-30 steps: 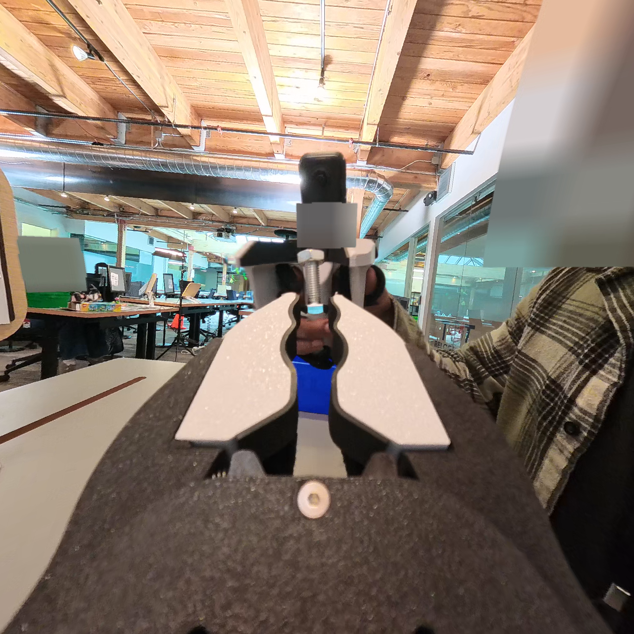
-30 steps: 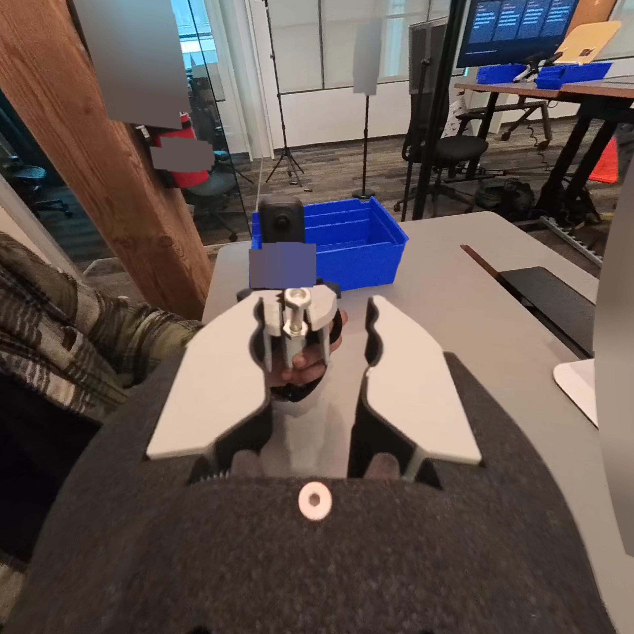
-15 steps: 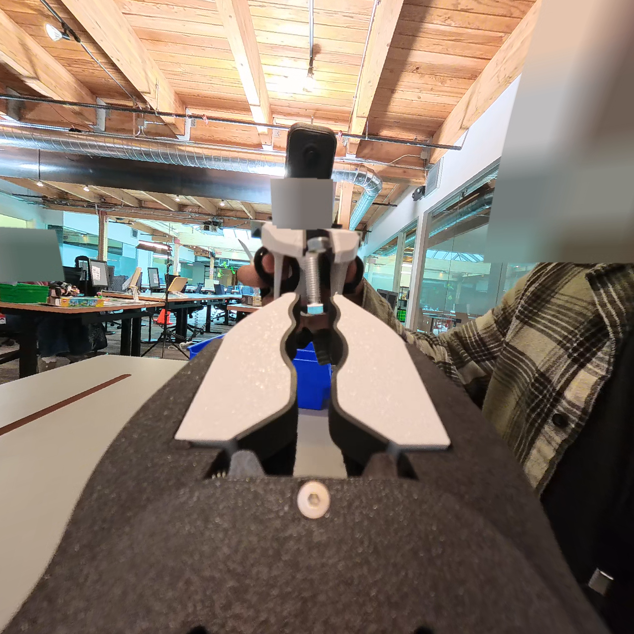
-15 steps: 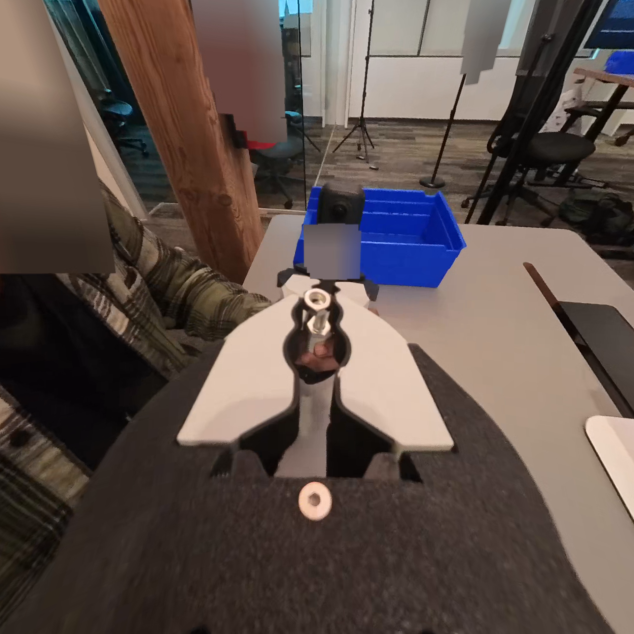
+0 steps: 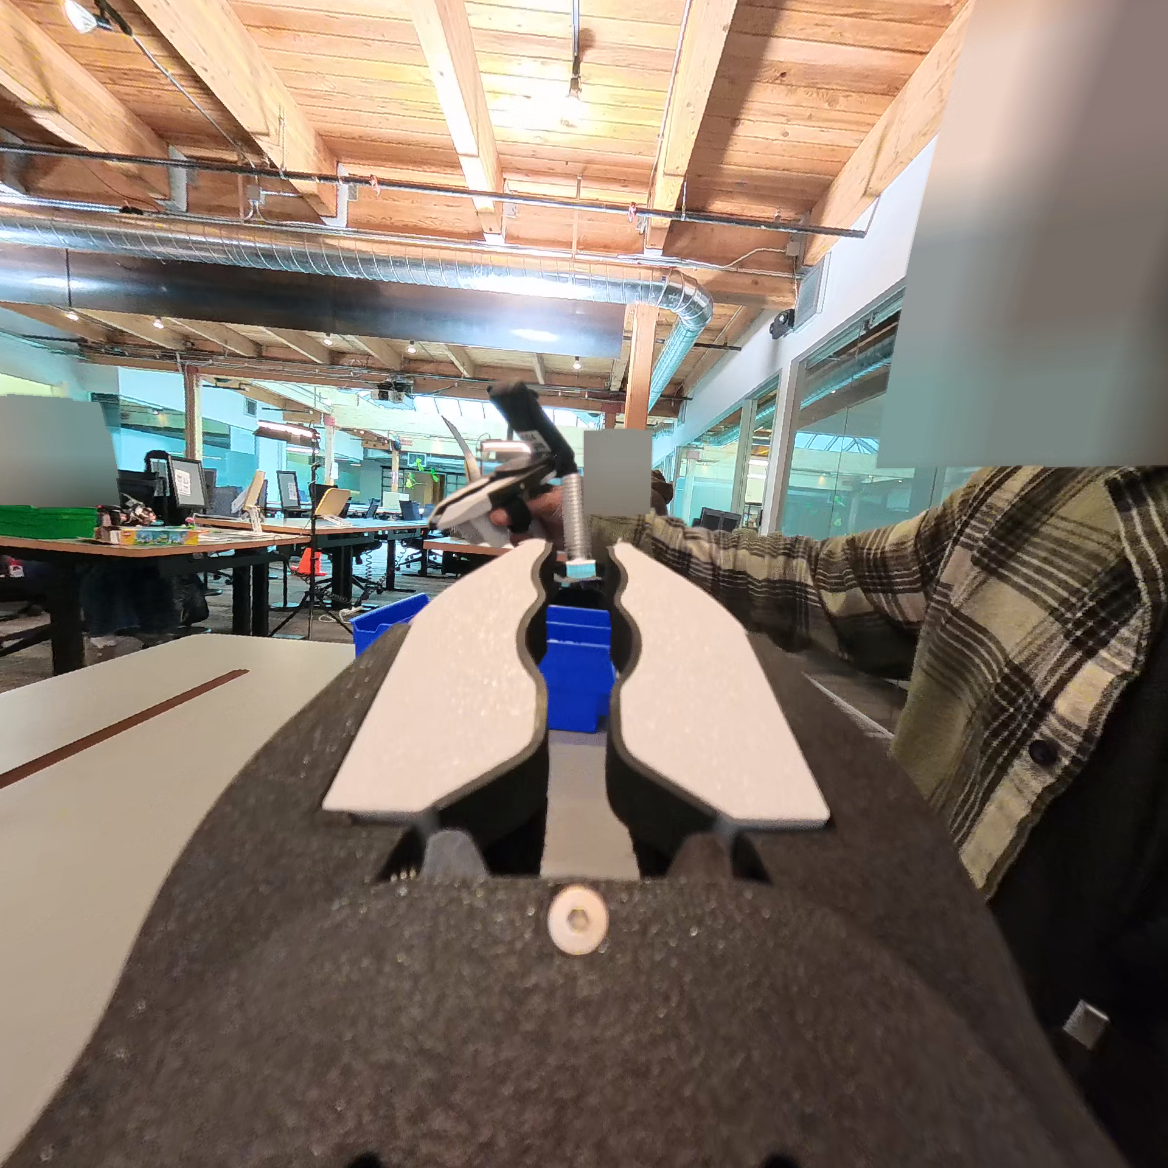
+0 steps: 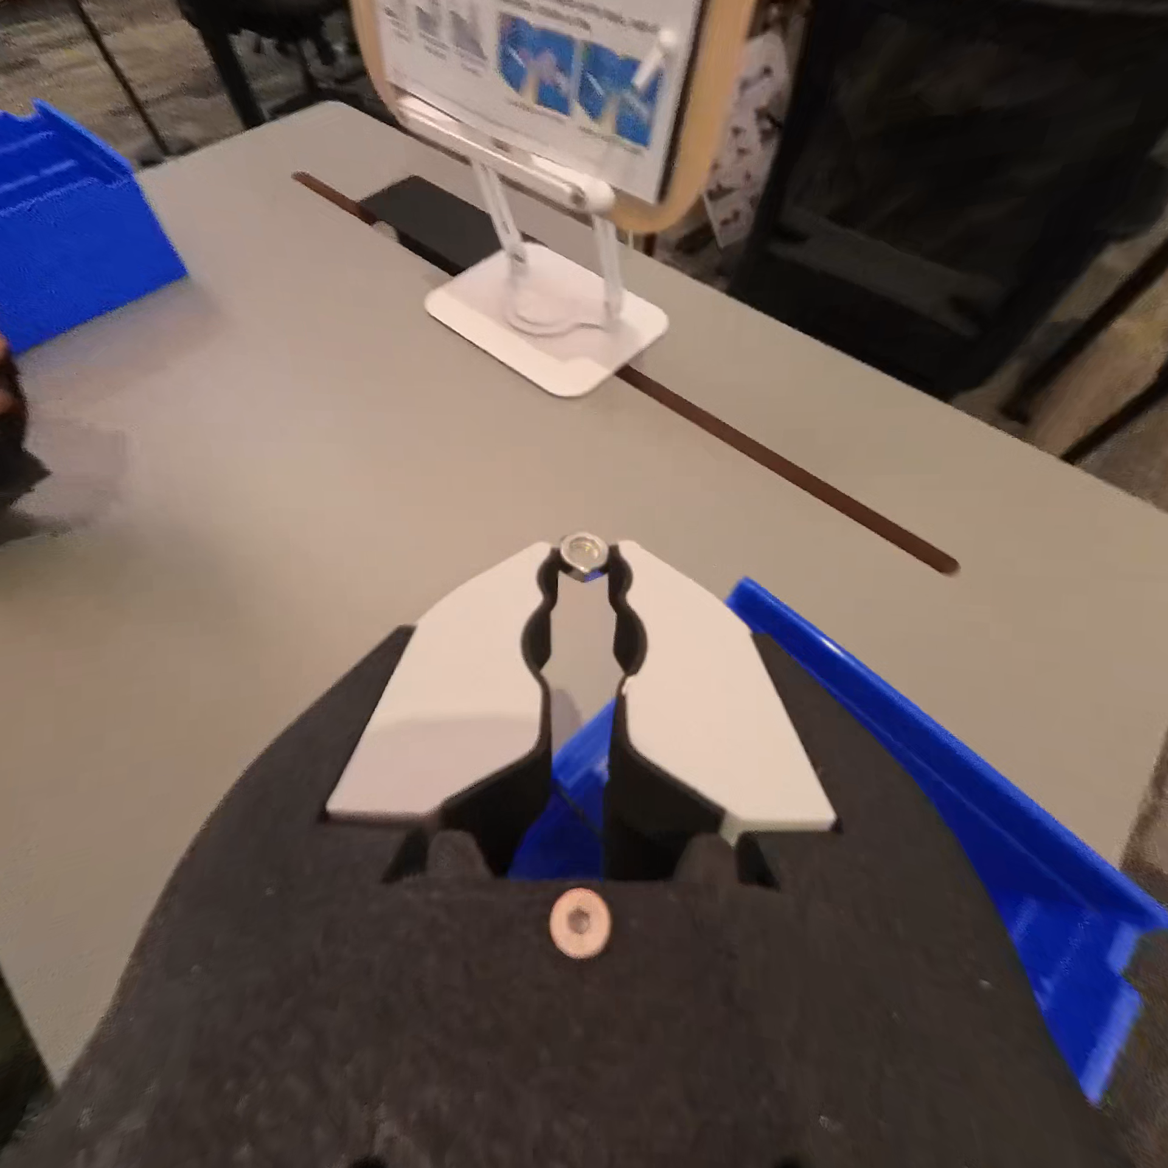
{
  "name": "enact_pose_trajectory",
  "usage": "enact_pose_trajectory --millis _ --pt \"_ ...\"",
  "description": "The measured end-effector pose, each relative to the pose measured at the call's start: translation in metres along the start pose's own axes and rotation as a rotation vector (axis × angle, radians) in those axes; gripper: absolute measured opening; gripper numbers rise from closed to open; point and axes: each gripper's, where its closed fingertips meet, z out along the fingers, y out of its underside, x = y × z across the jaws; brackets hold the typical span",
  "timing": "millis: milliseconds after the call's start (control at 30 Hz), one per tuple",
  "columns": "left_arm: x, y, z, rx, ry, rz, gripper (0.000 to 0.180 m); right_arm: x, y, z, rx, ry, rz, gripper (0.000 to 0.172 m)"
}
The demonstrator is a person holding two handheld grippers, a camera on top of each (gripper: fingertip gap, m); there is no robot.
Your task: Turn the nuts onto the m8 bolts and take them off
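My left gripper (image 5: 580,567) is shut on the head of a silver bolt (image 5: 575,518), which stands upright from the fingertips with its thread bare. My right gripper (image 6: 583,559) is shut on a silver hex nut (image 6: 583,556), pinched at the very tips above the grey table (image 6: 316,442). In the left wrist view the right gripper (image 5: 493,499) shows blurred, just behind and left of the bolt, turned away from it.
A blue bin (image 5: 575,663) stands on the table beyond my left gripper. The right wrist view shows another blue bin's edge (image 6: 948,790) under my right gripper, a blue bin (image 6: 63,253) far left, and a white stand (image 6: 547,322) holding a sheet. A person's plaid sleeve (image 5: 948,600) is on the right.
My right gripper shut on the nut at the bolt's top, then came away with it and swung off over the table. My left gripper kept hold of the bolt.
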Motion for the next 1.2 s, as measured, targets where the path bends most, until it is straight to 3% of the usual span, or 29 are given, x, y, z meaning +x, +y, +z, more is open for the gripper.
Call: enact_pose_trajectory --millis 100,200,333,467,600,700,800,867,967,1033,1133,1200 --pt "-0.002 0.005 0.001 -0.013 -0.004 -0.009 0.014 0.043 0.044 -0.010 -0.099 0.099 0.051 0.014" --pt "-0.004 0.009 0.002 -0.030 -0.012 -0.004 0.015 0.057 0.074 -0.023 -0.142 0.105 0.106 0.015" --pt "-0.006 0.010 0.000 -0.034 -0.020 -0.006 0.015 0.039 0.109 -0.050 -0.255 0.059 0.114 0.015" --pt "-0.008 0.011 0.001 -0.038 -0.021 -0.018 0.014 0.012 0.160 -0.070 -0.467 -0.007 0.121 0.015" --pt "-0.008 0.016 0.004 -0.056 -0.023 -0.018 0.014 -0.002 0.213 -0.075 -0.710 -0.032 0.085 0.019" --pt "-0.008 0.019 0.005 -0.068 -0.030 -0.019 0.014 0.001 0.226 -0.074 -0.770 0.010 0.062 0.031" --pt "-0.009 0.021 0.005 -0.078 -0.038 -0.018 0.014 0.001 0.190 -0.076 -0.650 0.096 0.067 0.056" --pt "-0.011 0.023 0.005 -0.081 -0.044 -0.022 0.015 -0.021 0.132 -0.066 -0.427 0.100 0.035 0.049" --pt "-0.011 0.025 0.010 -0.077 -0.036 -0.034 0.014 -0.114 0.031 -0.023 -0.021 -0.094 -0.056 0.042" --pt "-0.008 0.027 0.013 -0.078 -0.024 -0.039 0.015 -0.188 -0.015 0.010 0.176 -0.263 -0.151 0.042" --pt "-0.004 0.031 0.017 -0.088 -0.014 -0.033 0.015 -0.270 -0.056 0.047 0.362 -0.462 -0.195 0.041" --pt "-0.002 0.030 0.016 -0.084 -0.012 -0.031 0.015 -0.298 -0.065 0.067 0.388 -0.552 -0.196 0.041"
